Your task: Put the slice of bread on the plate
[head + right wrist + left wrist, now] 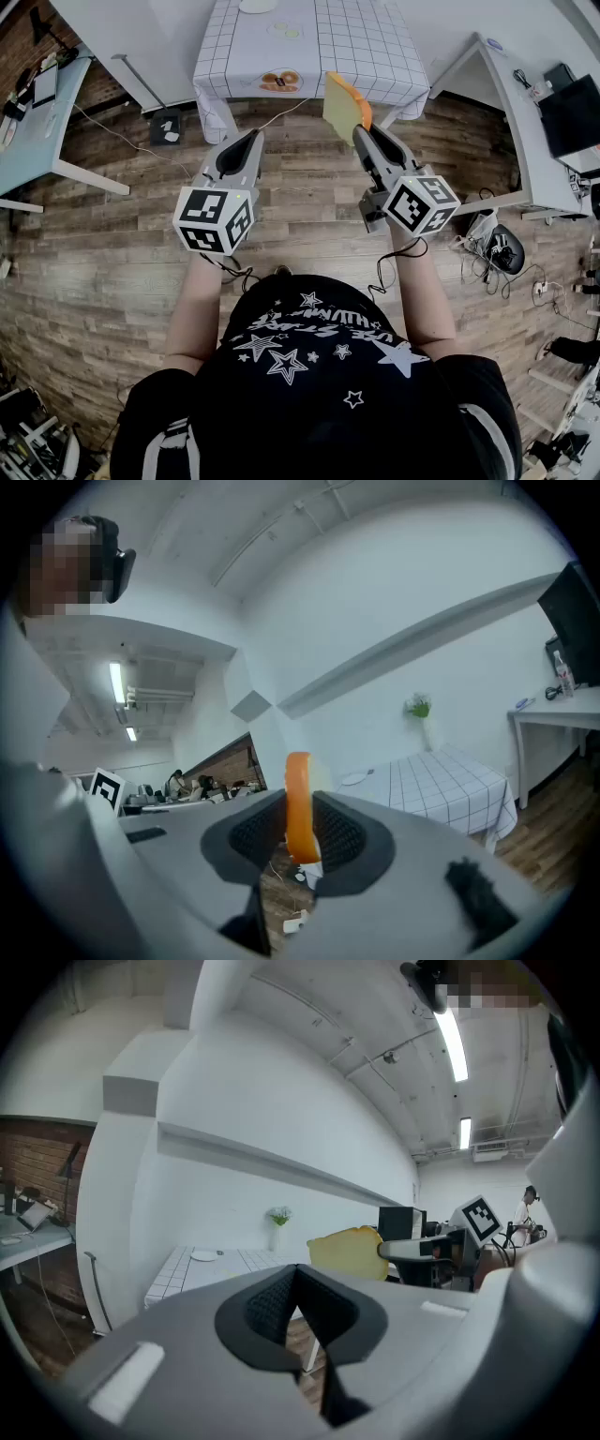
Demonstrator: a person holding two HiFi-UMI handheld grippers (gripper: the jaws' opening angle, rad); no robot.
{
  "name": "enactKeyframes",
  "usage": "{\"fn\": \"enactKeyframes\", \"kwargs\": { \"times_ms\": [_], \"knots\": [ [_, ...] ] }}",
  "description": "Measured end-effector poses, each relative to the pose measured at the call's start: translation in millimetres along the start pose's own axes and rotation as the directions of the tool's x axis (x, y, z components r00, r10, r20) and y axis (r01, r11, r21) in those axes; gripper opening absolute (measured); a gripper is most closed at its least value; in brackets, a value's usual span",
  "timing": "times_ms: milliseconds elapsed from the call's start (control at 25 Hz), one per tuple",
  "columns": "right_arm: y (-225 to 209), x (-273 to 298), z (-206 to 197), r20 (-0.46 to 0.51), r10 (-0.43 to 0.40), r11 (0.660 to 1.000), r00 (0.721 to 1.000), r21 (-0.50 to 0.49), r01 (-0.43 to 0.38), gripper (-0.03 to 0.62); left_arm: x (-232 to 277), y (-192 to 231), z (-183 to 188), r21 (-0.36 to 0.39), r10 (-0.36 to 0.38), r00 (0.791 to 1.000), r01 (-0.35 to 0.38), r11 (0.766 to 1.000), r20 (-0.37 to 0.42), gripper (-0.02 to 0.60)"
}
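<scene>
While the right gripper (361, 131) is held level in front of the checked table (366, 47), its fingers are closed on the slice of bread (342, 105), partly open to the width of the slice. The bread stands on its edge between the pads, with the orange crust toward the camera of the right gripper view, and it hangs just before the near edge of the table, above the wooden floor (112, 234). The left gripper (248, 141) is beside it, also short of the table, its fingers together and holding nothing. A white plate (258, 5) lies at the far side of the table, and some orange round pieces (279, 82) lie near its front edge.
</scene>
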State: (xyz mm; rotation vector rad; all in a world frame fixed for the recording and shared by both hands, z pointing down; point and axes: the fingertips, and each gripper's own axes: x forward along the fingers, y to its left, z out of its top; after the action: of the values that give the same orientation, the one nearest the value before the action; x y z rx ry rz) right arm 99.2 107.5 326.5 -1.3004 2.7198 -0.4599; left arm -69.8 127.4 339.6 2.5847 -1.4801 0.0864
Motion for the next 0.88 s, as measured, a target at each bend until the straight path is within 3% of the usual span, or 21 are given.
{"fn": "enactKeyframes", "kwargs": {
  "times_ms": [200, 360, 520, 880],
  "knots": [
    [1.9, -18.4, -3.6, -0.011, -0.001, 0.999, 1.000, 0.035, 0.002, 0.092, -4.6, -17.9, 2.1, -0.038, -0.009, 1.000, 0.010, 0.999, 0.011, 0.009],
    [5.6, -24.3, -7.2, -0.044, -0.009, 1.000, 0.999, -0.029, 0.007, 0.092, -3.7, -26.4, 3.6, -0.009, 0.006, 1.000, -0.006, 1.000, -0.001, 0.009],
    [9.8, -26.4, -9.1, -0.034, 0.023, 0.999, 0.999, 0.033, -0.022, 0.092, -9.3, -31.5, 7.6, -0.019, 0.008, 1.000, -0.008, 1.000, 0.024, 0.009],
    [10.9, -27.9, -12.9, -0.051, 0.010, 0.999, 0.999, 0.031, -0.009, 0.092, -12.6, -28.1, 10.1, -0.023, 0.007, 0.999, -0.006, 1.000, 0.033, 0.009]
  ]
}}
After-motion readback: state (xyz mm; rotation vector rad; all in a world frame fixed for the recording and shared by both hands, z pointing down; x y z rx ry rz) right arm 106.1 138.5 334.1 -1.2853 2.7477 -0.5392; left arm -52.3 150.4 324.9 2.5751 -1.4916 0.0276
